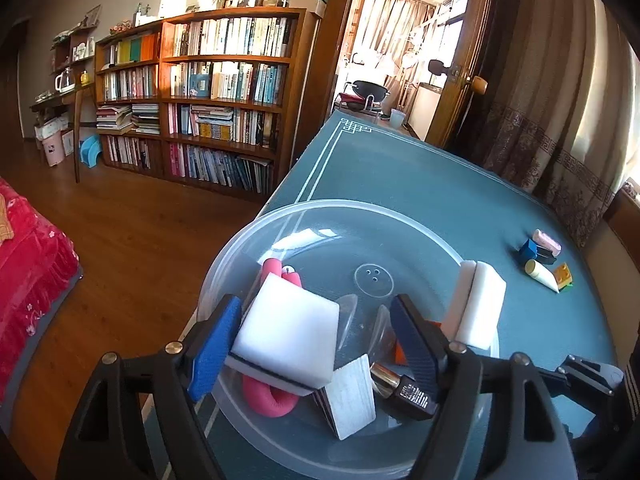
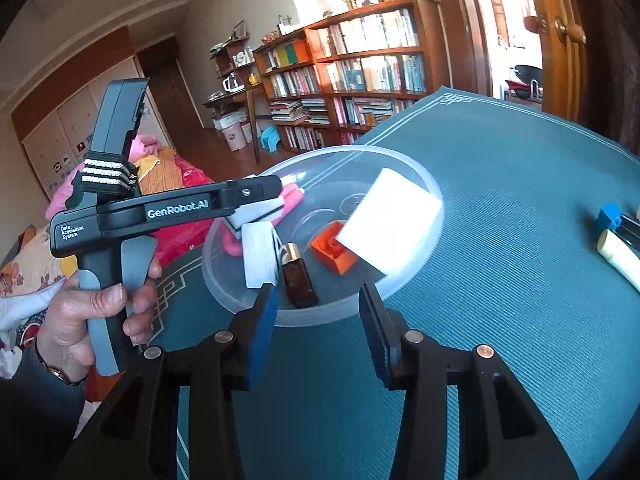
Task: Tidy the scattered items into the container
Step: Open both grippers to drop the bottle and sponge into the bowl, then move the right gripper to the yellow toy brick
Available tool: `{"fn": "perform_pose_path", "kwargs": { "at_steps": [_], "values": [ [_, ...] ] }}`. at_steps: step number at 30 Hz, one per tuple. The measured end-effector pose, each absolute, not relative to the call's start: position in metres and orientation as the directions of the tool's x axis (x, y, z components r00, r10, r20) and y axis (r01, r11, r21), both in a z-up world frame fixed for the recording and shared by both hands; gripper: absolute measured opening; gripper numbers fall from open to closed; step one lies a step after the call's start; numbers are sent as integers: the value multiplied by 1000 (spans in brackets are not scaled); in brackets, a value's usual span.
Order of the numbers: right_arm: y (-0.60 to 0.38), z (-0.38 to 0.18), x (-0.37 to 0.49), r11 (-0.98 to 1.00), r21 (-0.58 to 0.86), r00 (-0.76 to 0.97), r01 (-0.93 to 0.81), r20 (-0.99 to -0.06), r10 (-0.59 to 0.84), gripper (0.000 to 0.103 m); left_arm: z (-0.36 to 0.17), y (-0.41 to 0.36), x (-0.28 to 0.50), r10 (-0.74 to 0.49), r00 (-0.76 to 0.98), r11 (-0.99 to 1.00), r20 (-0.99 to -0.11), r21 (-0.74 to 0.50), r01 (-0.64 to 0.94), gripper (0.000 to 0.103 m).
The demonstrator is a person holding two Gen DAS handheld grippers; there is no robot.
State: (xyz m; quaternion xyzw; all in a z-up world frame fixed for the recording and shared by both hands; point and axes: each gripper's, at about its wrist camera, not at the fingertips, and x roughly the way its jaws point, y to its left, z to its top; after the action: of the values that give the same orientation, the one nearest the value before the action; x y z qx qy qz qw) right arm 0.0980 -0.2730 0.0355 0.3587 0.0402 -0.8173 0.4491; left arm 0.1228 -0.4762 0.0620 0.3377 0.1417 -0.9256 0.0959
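Left gripper (image 1: pixel 316 340) wide open over bowl (image 1: pixel 432 236) — white sponge (image 1: pixel 288 332) between fingers, right gripper (image 2: pixel 318 332) open, empty

A clear plastic bowl (image 1: pixel 248 256) is seen on the green-covered bench (image 1: pixel 400 176), small items (image 1: pixel 546 262) scattered nearby.

- You have strong daylight from the balcony doorway (image 1: pixel 394 60) (blown out to near white) and from the upper wall behind the bookcase (image 1: pixel 224 92).
- Glare washes the white sponge (image 2: pixel 390 222) in your right wrist view, erasing its texture.
- Both fisheye views bend straight lines hard, with black vignette in the corners.
- Your near fingers (image 1: pixel 216 346) look slightly soft; the table (image 1: pixel 400 176) is sharp.
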Motion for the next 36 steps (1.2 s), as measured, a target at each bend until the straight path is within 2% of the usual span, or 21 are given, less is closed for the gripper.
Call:
{"fn": "perform_pose_path", "kwargs": {
  "at_steps": [4, 11, 14, 15, 18, 33, 36],
  "values": [
    [-260, 32, 90, -621, 289, -351, 729, -621, -701, 46, 65, -476, 124, -129, -743, -933, -657, -173, 316, 83],
    [-243, 29, 80, -658, 327, -373, 678, -618, -692, 46, 72, -457, 117, -271, -711, -929, -649, -16, 369, 86],
    [-236, 27, 76, -672, 340, -379, 658, -621, -686, 46, 76, -446, 115, -307, -711, -929, -633, 38, 367, 97],
    [-234, 26, 74, -676, 345, -381, 652, -622, -685, 46, 78, -442, 115, -321, -714, -928, -623, 56, 368, 103],
    [-226, 26, 71, -686, 353, -390, 636, -621, -680, 46, 84, -430, 115, -346, -724, -928, -596, 101, 360, 103],
    [-190, 26, 65, -745, 372, -449, 554, -620, -643, 46, 89, -379, 102, -305, -746, -951, -592, 148, 271, 103],
    [-177, 24, 62, -759, 382, -461, 528, -622, -633, 50, 89, -368, 100, -290, -751, -956, -593, 154, 248, 103]
  ]
}}
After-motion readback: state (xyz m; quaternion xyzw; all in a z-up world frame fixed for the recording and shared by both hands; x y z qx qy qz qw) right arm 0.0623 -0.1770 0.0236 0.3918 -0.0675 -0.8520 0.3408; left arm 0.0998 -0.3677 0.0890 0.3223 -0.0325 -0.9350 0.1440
